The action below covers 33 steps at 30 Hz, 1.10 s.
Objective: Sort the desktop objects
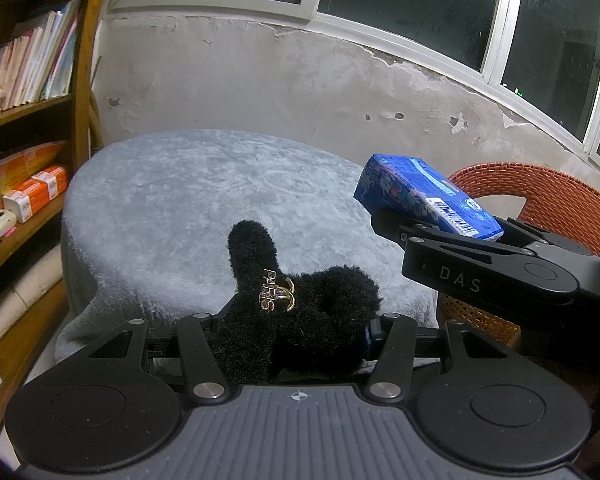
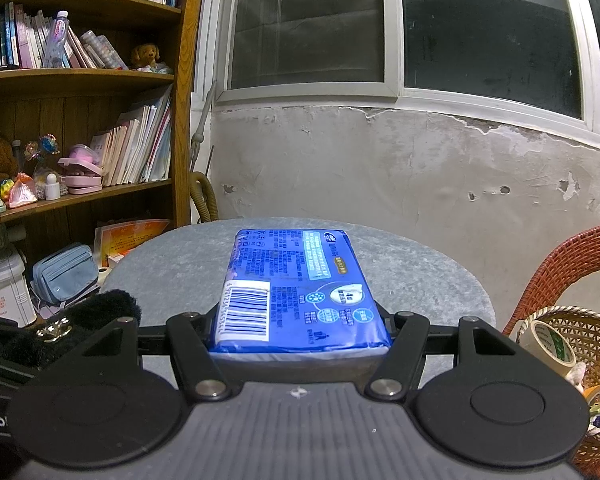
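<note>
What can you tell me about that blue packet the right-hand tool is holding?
The blue packet is a soft, glossy plastic-wrapped pack, likely tissues, with small white print and a white barcode label. The right gripper clamps its near end from both sides, holding it flat, label up, above the grey cloth-covered table, touching nothing else.

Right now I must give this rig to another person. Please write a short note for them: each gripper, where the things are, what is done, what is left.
Left gripper: shut on the black fluffy hair clip, held above the near edge of the table.
Right gripper: shut on the blue tissue pack, held above the table.
Basket on the red chair to the right holds tape rolls.
Done: both things lifted; no other things show on the table top.
Left: put the clip and the pack in their places. The basket seems the likely place, but this is my guess.
</note>
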Each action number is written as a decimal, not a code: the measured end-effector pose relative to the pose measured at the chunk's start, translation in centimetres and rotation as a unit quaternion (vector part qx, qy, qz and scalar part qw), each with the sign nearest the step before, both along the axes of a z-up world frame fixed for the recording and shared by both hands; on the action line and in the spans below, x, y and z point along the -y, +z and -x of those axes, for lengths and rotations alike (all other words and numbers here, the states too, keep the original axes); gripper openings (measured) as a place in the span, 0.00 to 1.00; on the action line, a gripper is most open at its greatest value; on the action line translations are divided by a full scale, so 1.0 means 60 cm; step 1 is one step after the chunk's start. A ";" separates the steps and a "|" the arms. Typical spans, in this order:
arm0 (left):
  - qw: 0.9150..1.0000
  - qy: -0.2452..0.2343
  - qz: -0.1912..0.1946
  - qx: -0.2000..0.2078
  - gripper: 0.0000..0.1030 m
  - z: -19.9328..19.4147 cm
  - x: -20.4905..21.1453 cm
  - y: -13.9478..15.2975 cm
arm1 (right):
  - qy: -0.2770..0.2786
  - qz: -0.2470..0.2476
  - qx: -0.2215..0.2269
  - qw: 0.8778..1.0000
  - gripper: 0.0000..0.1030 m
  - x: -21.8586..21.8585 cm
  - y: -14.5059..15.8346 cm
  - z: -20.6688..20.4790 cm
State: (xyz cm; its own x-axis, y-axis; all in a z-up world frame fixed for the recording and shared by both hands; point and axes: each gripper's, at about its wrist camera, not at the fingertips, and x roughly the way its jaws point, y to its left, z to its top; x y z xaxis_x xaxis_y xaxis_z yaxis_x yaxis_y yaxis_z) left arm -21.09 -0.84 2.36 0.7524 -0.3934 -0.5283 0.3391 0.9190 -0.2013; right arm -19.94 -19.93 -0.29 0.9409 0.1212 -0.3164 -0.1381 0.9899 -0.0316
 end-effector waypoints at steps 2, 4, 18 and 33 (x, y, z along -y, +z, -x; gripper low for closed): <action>1.000 0.000 0.000 0.000 0.58 0.000 0.000 0.000 | 0.000 0.000 0.000 1.000 0.59 0.000 0.000 0.000; 1.000 0.000 0.000 -0.001 0.58 0.000 -0.001 -0.001 | 0.001 0.000 0.000 1.000 0.59 0.000 0.000 0.000; 1.000 0.000 0.001 -0.003 0.58 0.000 -0.001 -0.004 | 0.001 0.001 0.000 1.000 0.59 -0.001 -0.002 -0.001; 1.000 0.010 0.012 -0.023 0.58 -0.009 -0.011 -0.012 | 0.000 -0.006 -0.006 1.000 0.59 -0.001 -0.014 -0.001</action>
